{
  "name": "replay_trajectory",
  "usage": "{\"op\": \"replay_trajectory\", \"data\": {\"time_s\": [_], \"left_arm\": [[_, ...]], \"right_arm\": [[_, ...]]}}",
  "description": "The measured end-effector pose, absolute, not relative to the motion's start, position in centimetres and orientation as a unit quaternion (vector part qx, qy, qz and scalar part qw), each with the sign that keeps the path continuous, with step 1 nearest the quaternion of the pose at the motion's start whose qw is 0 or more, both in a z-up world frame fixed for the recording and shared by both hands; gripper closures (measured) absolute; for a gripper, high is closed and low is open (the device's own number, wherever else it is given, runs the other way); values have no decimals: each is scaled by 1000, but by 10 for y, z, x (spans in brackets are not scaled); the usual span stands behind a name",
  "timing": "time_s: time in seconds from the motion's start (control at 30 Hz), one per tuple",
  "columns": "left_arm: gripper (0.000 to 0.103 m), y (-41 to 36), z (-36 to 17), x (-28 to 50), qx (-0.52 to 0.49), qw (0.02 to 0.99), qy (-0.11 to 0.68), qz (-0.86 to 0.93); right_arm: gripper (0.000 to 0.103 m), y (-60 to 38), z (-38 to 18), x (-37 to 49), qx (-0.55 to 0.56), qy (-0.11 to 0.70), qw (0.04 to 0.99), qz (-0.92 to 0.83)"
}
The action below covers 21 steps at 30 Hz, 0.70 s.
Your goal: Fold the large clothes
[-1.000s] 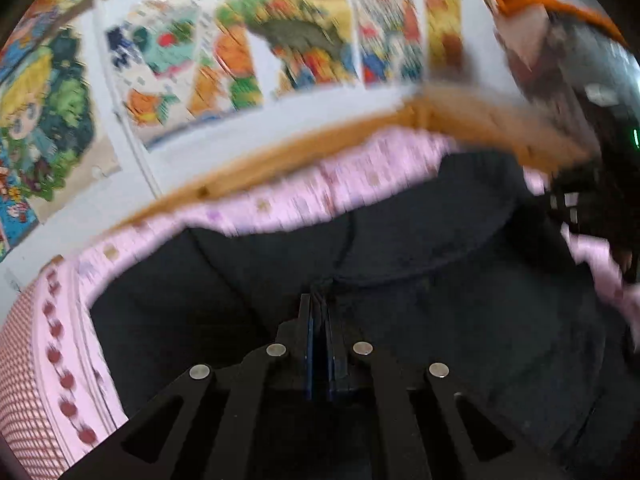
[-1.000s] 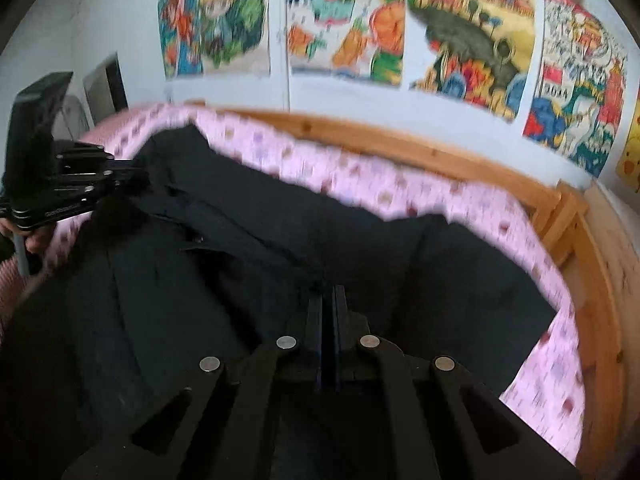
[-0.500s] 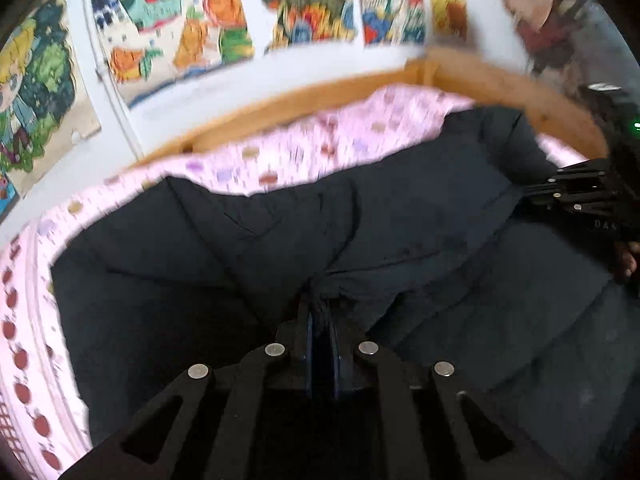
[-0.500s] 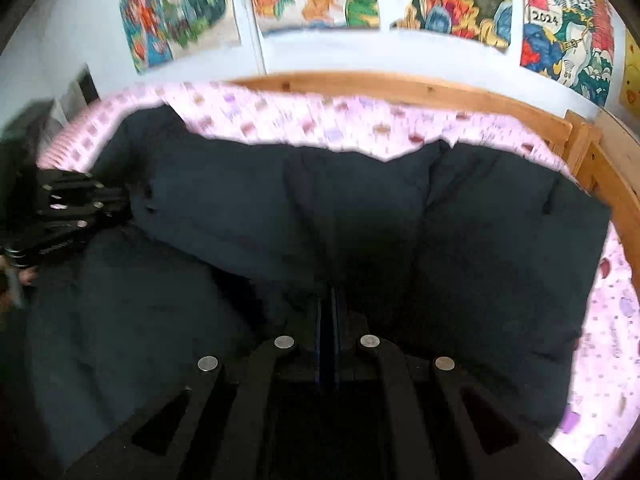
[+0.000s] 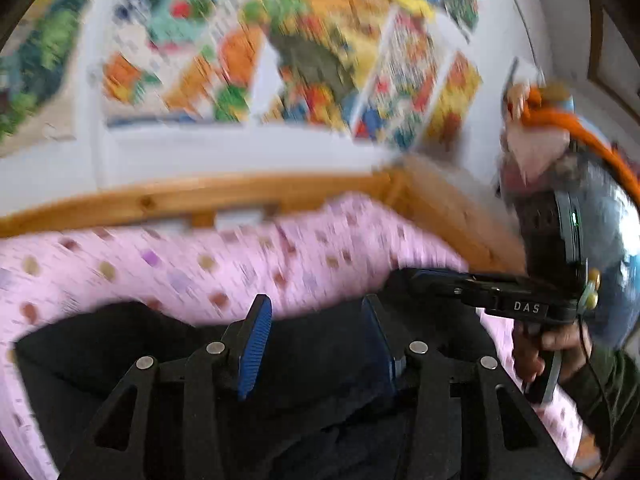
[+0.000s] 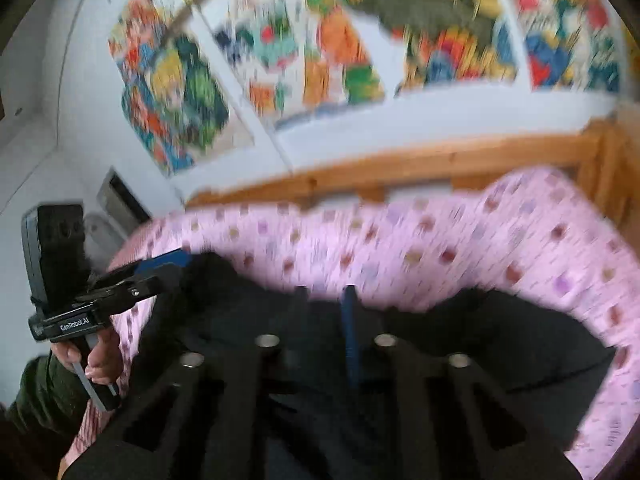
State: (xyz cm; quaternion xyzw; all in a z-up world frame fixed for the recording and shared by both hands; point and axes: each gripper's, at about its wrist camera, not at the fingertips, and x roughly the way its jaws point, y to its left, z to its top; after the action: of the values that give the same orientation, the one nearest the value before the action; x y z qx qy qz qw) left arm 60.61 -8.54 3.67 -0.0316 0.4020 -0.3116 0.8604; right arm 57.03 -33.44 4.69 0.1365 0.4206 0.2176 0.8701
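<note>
A large black garment [image 5: 120, 352] lies on the pink spotted bed sheet [image 5: 180, 264]; it also shows in the right wrist view [image 6: 500, 336]. My left gripper [image 5: 316, 312] is open above the garment's far edge, blue pads apart, holding nothing. My right gripper [image 6: 324, 292] is open above the same garment, empty. The right gripper also shows at the right of the left wrist view [image 5: 432, 276], and the left gripper shows at the left of the right wrist view [image 6: 168, 264]. Both views are motion blurred.
A wooden bed rail [image 5: 192, 196] runs along the far side, with a corner post at the right [image 6: 608, 164]. Colourful posters [image 6: 340, 40] cover the white wall behind. The person's hand [image 5: 536, 344] holds the right gripper's handle.
Both grippers have opened and let go of the black garment. Both have tilted up, so more wall and bed rail show. The garment now lies flat on the sheet.
</note>
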Motion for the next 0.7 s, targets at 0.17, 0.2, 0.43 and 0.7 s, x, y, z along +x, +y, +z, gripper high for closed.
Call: {"op": "replay_trajectory", "data": {"time_s": [0.17,0.2,0.43,0.7], "left_arm": [[84,-99,-25,573,87,801,459,-374],[88,-102,-32,568,107,795,465,-374],[92,-116,-83,582,139,787,518,-307],[92,-115,-78,571,129,811,494,-284]], "right_arm": [[90,-304,-5,540,18,511,822,250],[93,-300,-20,537,-10,532,811,242],[103,-305,-67,559,20,542,815,204],[103,-312,-54,533,47,494,847,188]]}}
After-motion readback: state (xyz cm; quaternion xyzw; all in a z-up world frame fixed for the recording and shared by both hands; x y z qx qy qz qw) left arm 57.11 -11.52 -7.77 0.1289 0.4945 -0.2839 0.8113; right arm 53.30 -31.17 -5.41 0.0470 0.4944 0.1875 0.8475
